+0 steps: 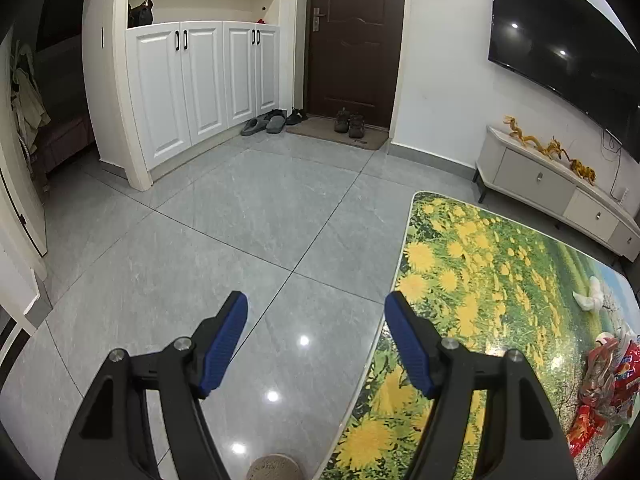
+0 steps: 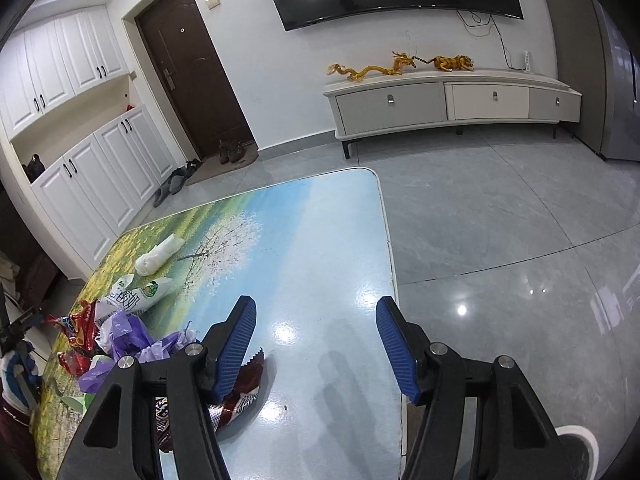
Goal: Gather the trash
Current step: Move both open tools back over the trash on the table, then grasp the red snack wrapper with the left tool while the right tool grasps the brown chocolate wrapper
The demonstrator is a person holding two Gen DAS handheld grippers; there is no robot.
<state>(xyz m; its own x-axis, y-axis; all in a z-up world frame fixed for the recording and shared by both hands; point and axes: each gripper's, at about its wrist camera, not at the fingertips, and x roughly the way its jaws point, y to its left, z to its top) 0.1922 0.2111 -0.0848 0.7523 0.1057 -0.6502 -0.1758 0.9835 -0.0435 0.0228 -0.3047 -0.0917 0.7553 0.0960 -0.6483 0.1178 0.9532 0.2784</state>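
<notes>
A low table (image 2: 320, 240) with a printed landscape top carries the trash. In the right wrist view a crumpled white tissue (image 2: 158, 256), a white and green packet (image 2: 134, 294), red snack wrappers (image 2: 76, 336), purple plastic (image 2: 128, 340) and a brown wrapper (image 2: 240, 396) lie at its left part. My right gripper (image 2: 316, 344) is open and empty above the table's near right edge, the brown wrapper just under its left finger. My left gripper (image 1: 316, 344) is open and empty over the floor beside the table (image 1: 460, 280). Red wrappers (image 1: 604, 384) and the tissue (image 1: 588, 296) show at the right.
A grey tiled floor (image 1: 240, 220) surrounds the table. A TV cabinet (image 2: 452, 104) with golden dragon figures stands by the wall under a TV. White cupboards (image 1: 200, 84), a brown door (image 1: 352, 40) and shoes on a mat (image 1: 340, 128) are at the far side.
</notes>
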